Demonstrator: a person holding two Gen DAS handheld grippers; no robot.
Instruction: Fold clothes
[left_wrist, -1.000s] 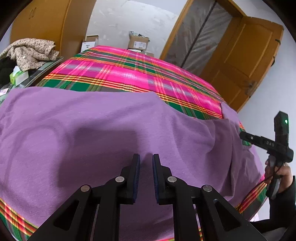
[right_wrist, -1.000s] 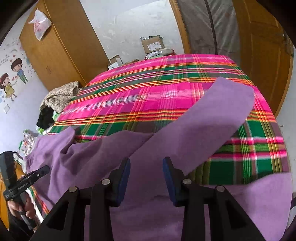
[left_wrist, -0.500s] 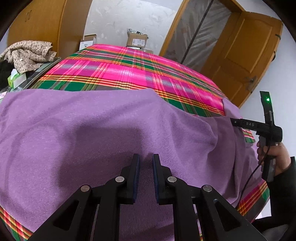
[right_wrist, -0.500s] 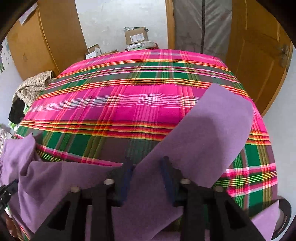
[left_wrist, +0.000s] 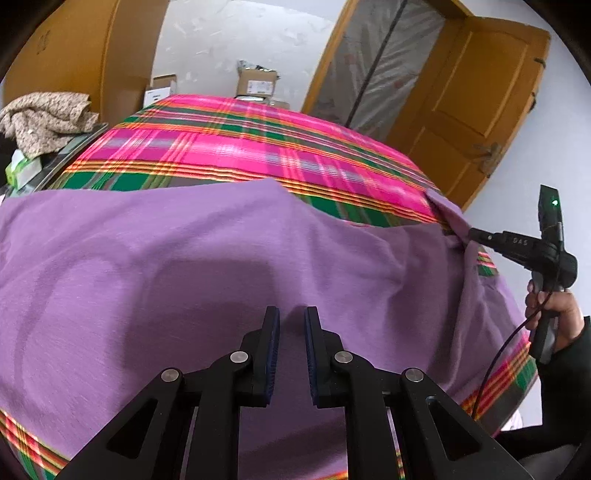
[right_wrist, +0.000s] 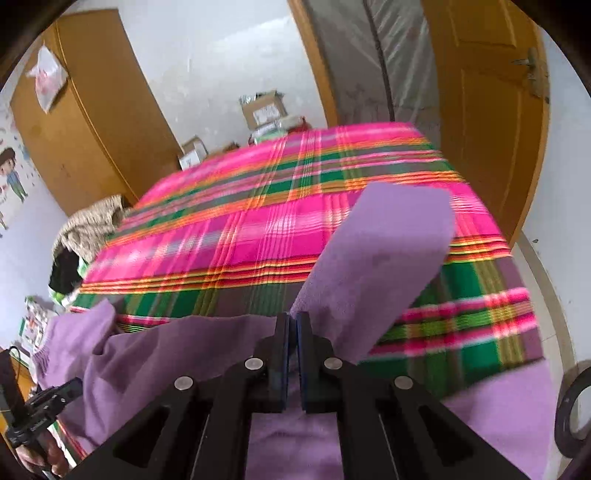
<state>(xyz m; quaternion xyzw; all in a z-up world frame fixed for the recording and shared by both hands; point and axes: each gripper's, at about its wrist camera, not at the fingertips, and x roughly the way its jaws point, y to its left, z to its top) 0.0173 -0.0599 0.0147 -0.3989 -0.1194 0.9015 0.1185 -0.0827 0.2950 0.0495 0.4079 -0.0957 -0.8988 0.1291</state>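
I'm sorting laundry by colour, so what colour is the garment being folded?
Plain purple garment, shown best in the left wrist view.

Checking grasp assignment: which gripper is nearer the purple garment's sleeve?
Right. The right gripper is shut on the base of the sleeve; the left gripper hovers open over the garment's body, well away from it.

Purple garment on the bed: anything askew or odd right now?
No damage shows. The purple garment lies mostly flat, but its sleeve sticks out diagonally over the plaid bedspread, with fabric bunched where the right gripper pinches it.
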